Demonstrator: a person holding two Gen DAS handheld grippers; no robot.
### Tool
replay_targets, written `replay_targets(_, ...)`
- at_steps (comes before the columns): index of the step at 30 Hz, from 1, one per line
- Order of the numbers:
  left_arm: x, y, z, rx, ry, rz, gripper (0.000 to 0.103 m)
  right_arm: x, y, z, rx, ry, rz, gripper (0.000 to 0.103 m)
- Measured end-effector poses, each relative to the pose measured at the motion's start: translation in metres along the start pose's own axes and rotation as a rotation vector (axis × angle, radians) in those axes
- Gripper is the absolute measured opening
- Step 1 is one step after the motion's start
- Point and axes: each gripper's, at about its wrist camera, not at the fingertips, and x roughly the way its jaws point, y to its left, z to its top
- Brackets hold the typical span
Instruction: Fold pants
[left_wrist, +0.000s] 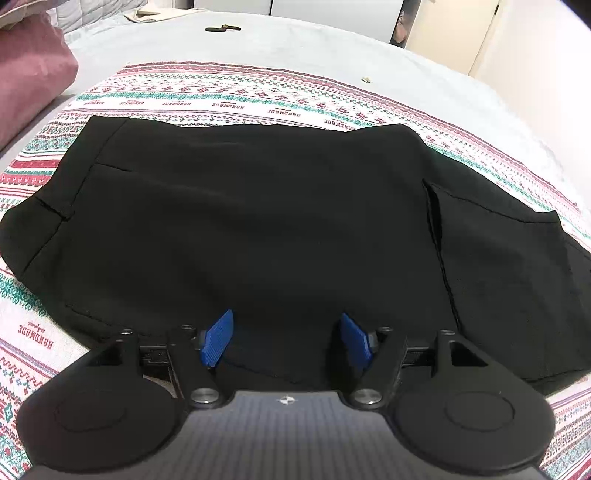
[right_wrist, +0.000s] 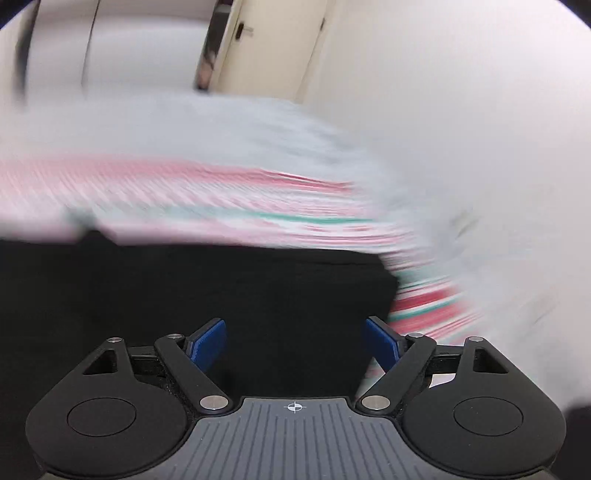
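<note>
Two grippers are in view, both with jaws apart and nothing clamped. Left gripper (left_wrist: 286, 338) hangs over the near edge of the black pants (left_wrist: 258, 221), its blue pads (left_wrist: 218, 338) clear of the fabric. Right gripper (right_wrist: 295, 345) stands over the pants (right_wrist: 184, 295) near their right-hand corner; that view is blurred. Pants lie folded flat on a patterned cloth (left_wrist: 229, 96) printed "HANDMADE", which spreads beyond the pants over a grey bed (left_wrist: 295, 44). Left of the pants sits a pink cushion (left_wrist: 29, 74).

Black pants (left_wrist: 258, 221) — folded into a broad flat bundle, pocket seams showing, lying on patterned cloth (left_wrist: 221, 96)
</note>
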Motion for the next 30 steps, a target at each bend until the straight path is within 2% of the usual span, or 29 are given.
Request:
replay_targets(1,0.001,-0.001,0.0,0.004,-0.002,0.004,0.088,0.011,0.003,-0.008,-0.038,0.027,-0.005,0.071)
replay_targets(2,0.001,-0.002,-0.001,0.009,-0.003,0.008,0.088,0.02,0.004,-0.016,-0.04,0.062,0.02,0.066)
replay_targets(3,0.001,-0.003,-0.001,0.015,-0.004,0.011,0.088,0.023,0.002,-0.02,-0.02,0.055,0.039,0.065)
replay_targets(4,0.001,-0.003,-0.001,0.023,-0.006,0.013,0.088,0.025,0.0,-0.019,0.005,0.044,0.035,0.05)
replay_targets(5,0.0,-0.003,-0.002,0.027,-0.006,0.013,0.088,0.025,-0.005,-0.017,0.025,0.063,0.018,0.016)
replay_targets(6,0.0,-0.002,-0.002,0.028,-0.007,0.011,0.088,0.027,-0.011,-0.015,0.055,0.096,-0.026,0.003)
replay_targets(7,-0.001,0.0,-0.002,0.026,-0.006,0.007,0.088,0.032,-0.019,-0.018,0.091,0.12,-0.067,0.001)
replay_targets(10,-0.002,0.004,-0.001,0.011,-0.001,-0.002,0.088,0.033,-0.055,-0.025,0.313,0.167,-0.138,0.002)
replay_targets(13,-0.002,0.007,0.001,-0.012,0.005,-0.014,0.088,0.022,-0.112,-0.056,0.791,0.235,-0.038,0.003)
replay_targets(14,-0.002,0.006,0.002,-0.018,0.005,-0.015,0.088,0.021,-0.127,-0.069,0.953,0.245,0.019,0.009)
replay_targets(15,-0.001,0.005,0.002,-0.019,0.005,-0.014,0.088,0.022,-0.135,-0.08,1.041,0.262,0.061,0.014)
replay_targets(17,0.0,0.003,0.002,-0.011,0.004,-0.008,0.088,0.025,-0.135,-0.084,1.046,0.246,0.107,0.013)
replay_targets(19,-0.001,0.001,0.001,-0.002,0.002,-0.005,0.088,0.027,-0.132,-0.079,1.011,0.239,0.088,0.014)
replay_targets(20,-0.001,0.001,0.0,-0.001,0.002,-0.006,0.088,0.026,-0.136,-0.081,1.082,0.264,0.096,0.014)
replay_targets(21,-0.002,0.001,-0.001,0.0,0.002,-0.007,0.088,0.025,-0.142,-0.089,1.181,0.272,0.065,0.014)
replay_targets(23,-0.002,0.003,-0.001,0.0,0.002,-0.008,0.088,0.024,-0.154,-0.109,1.378,0.268,0.018,0.006)
replay_targets(24,-0.002,0.003,-0.001,0.0,0.003,-0.008,0.088,0.024,-0.157,-0.113,1.391,0.262,0.011,0.006)
replay_targets(25,-0.001,0.003,0.0,0.0,0.003,-0.008,0.088,0.024,-0.16,-0.114,1.39,0.254,0.001,0.009)
replay_targets(26,-0.001,0.002,0.0,0.001,0.003,-0.006,0.088,0.019,-0.163,-0.114,1.402,0.242,-0.04,0.017)
replay_targets(28,-0.001,0.001,0.0,0.004,0.002,-0.003,0.088,0.008,-0.17,-0.116,1.423,0.19,-0.114,0.026)
replay_targets(29,-0.001,0.0,0.0,0.009,0.001,-0.001,0.088,0.009,-0.173,-0.116,1.408,0.171,-0.108,0.034)
replay_targets(30,-0.001,0.0,-0.001,0.014,0.0,0.001,0.088,0.013,-0.175,-0.116,1.378,0.163,-0.066,0.038)
